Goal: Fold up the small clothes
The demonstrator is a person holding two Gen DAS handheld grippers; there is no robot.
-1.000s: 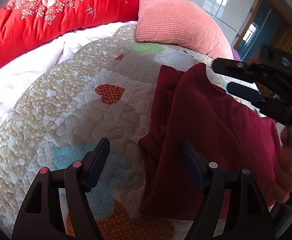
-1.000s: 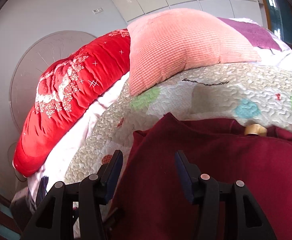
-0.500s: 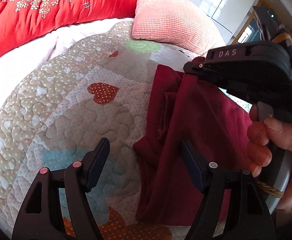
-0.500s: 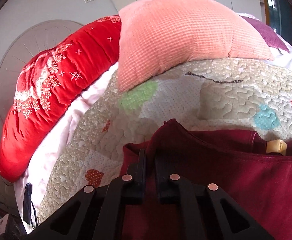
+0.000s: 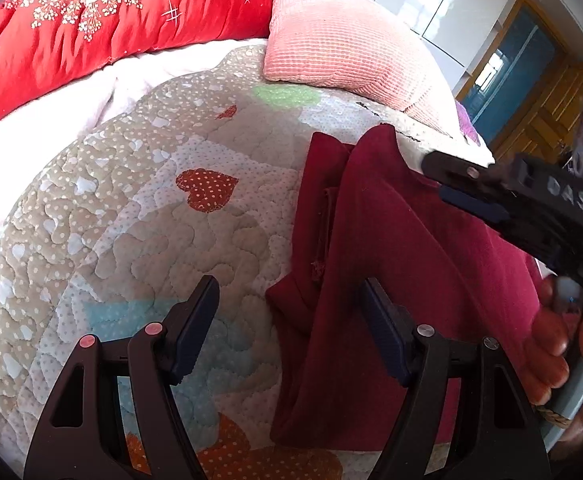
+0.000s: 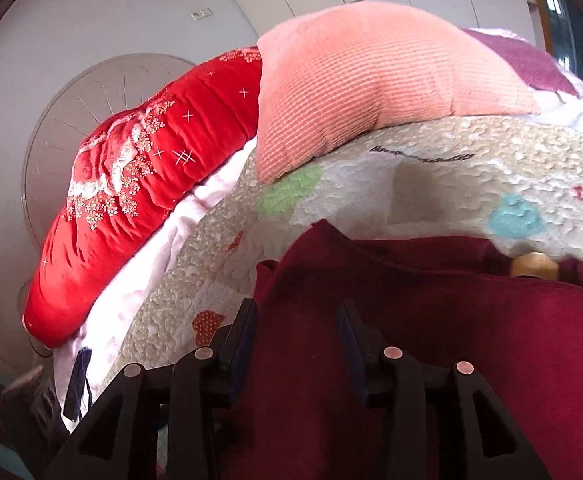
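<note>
Two grippers: we see the left gripper (image 5: 289,320) and the right gripper (image 6: 297,328) with jaws spread, gripping nothing.
Garment: the maroon garment (image 5: 403,248) lies half-folded on the bed quilt (image 5: 139,216).
Risk: we judge the loose top layer may slide open.
Cause: a one-sided pull bunches the soft cloth.

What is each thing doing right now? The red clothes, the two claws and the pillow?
Dark red garment: partly folded, lying on the quilt.
Left claw: open, holding nothing.
Right claw: open, over the garment.
Pink pillow: resting at the quilt's far edge.
Red blanket: bunched beside the pillow.
</note>
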